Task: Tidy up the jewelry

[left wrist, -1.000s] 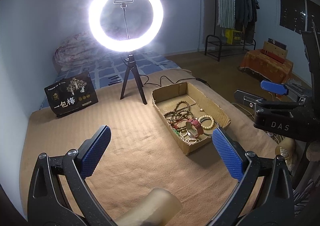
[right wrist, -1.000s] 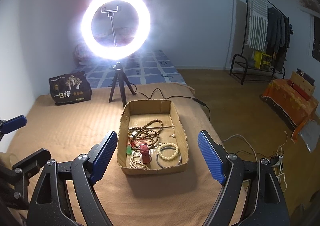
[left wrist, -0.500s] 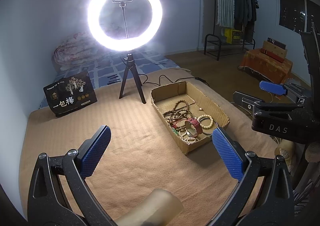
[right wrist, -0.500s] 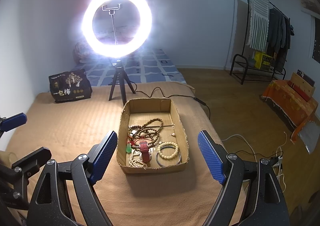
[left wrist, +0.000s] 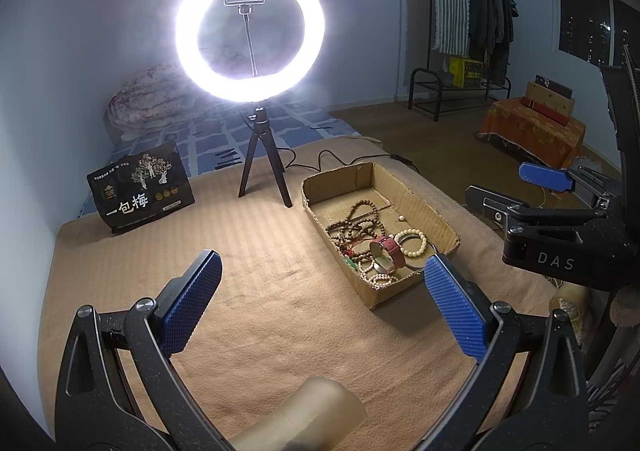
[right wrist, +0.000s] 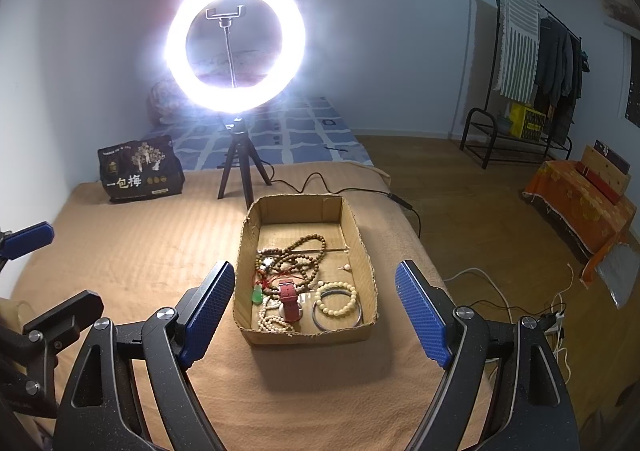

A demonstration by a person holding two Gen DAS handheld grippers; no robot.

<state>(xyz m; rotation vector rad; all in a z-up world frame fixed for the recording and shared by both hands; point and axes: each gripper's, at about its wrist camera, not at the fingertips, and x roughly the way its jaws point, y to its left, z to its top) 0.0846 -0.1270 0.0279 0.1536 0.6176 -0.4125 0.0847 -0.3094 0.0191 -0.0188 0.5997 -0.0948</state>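
Between the right gripper's (right wrist: 316, 307) spread fingers, cardboard jewelry box (right wrist: 362, 243), untouched.

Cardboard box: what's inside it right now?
The cardboard box holds brown bead strands, a red-strapped watch, a cream bead bracelet over a metal bangle, a green pendant and pale beads. Anything beneath the tangle is hidden.

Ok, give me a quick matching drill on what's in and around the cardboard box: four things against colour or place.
Things:
1. pendant
2. watch
3. cream bead bracelet
4. snack bag

Descriptions:
a. red strap
b. outside the cardboard box, far left on the blanket
c. green
d. near right corner of the box

Pairs: 1-c, 2-a, 3-d, 4-b
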